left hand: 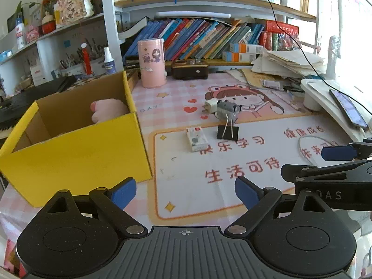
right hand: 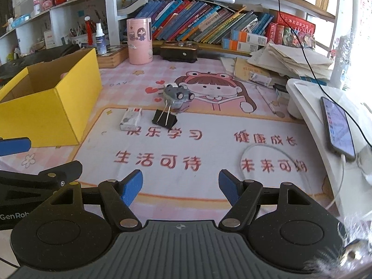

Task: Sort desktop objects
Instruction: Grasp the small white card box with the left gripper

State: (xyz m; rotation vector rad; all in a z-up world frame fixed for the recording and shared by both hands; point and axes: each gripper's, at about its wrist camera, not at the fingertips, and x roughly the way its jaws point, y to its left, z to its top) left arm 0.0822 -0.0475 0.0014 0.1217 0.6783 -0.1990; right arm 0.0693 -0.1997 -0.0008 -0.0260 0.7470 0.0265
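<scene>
**Both claws empty over the bench**

The left claw [left hand: 185, 193] and right claw [right hand: 180, 187] both stand apart, gripping nothing. Farther off on the pink cartoon mat [right hand: 209, 153] lie a small white packet [right hand: 130, 119], a black binder clip [right hand: 164, 119] and a grey toy car [right hand: 177, 95]. An open yellow cardboard box [left hand: 76, 144] at left contains a pink plush toy [left hand: 108, 110].

We see only part of the pink plush [left hand: 108, 110], its lower half hidden behind the yellow box [left hand: 76, 153] wall. The white plug [right hand: 171, 85] is mostly covered by the grey toy car [right hand: 177, 94].
</scene>
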